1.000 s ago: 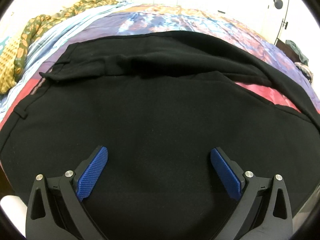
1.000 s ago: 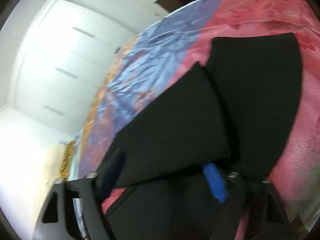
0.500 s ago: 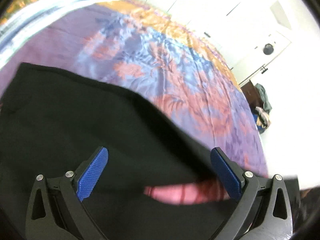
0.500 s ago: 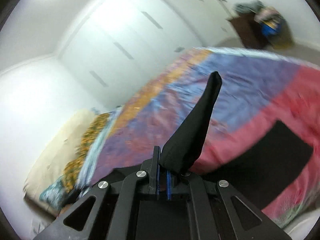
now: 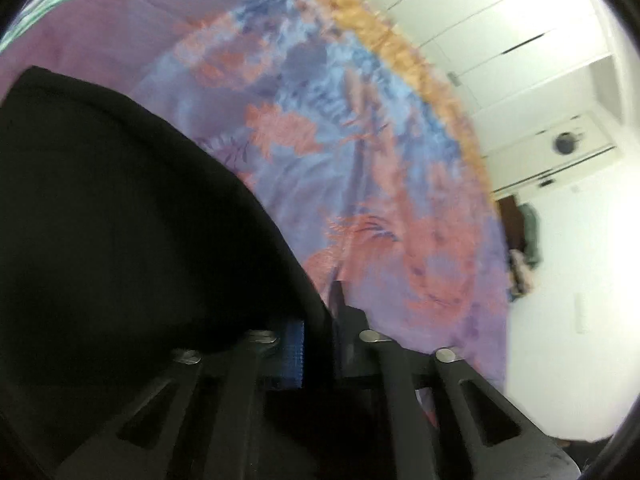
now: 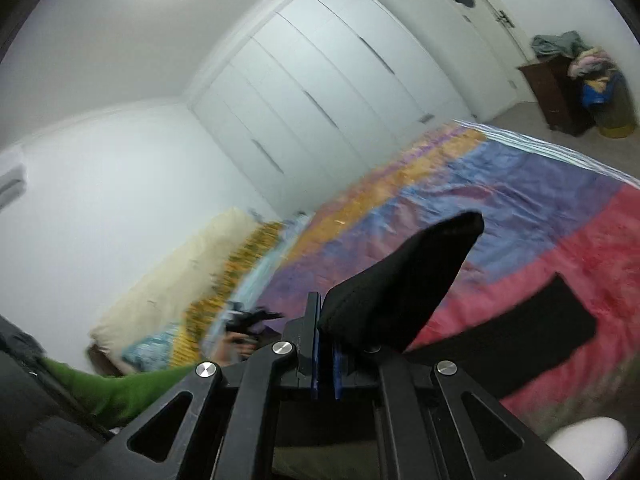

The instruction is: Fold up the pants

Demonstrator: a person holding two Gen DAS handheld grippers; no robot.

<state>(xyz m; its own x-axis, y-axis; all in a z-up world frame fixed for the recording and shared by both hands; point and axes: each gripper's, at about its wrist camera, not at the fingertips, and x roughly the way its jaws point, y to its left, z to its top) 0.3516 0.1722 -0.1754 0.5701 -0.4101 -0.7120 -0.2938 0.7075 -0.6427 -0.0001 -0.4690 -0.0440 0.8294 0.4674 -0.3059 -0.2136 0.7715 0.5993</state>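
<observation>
The black pants point(image 5: 120, 208) lie on a colourful bedspread point(image 5: 360, 168). In the left wrist view my left gripper point(image 5: 316, 344) is shut on the pants' edge, black cloth pinched between its blue pads point(image 5: 292, 348). In the right wrist view my right gripper point(image 6: 326, 356) is shut on a pant leg point(image 6: 404, 280), which is lifted and stands up from the jaws above the bed. The other pant leg point(image 6: 520, 344) lies flat on the red part of the bedspread point(image 6: 580, 256). The left gripper point(image 6: 248, 318) shows far off at the left.
White wardrobe doors point(image 6: 340, 80) run along the far side of the bed. A cream pillow point(image 6: 168, 280) and patterned cloth point(image 6: 240, 272) lie at the bed's head. A dark cabinet piled with clothes point(image 6: 560, 88) stands by the door. A green sleeve point(image 6: 120, 388) shows at lower left.
Both grippers have closed on the pants: the right one first, then lifting its leg off the bed; the left one was open half a second ago and now pinches the edge.
</observation>
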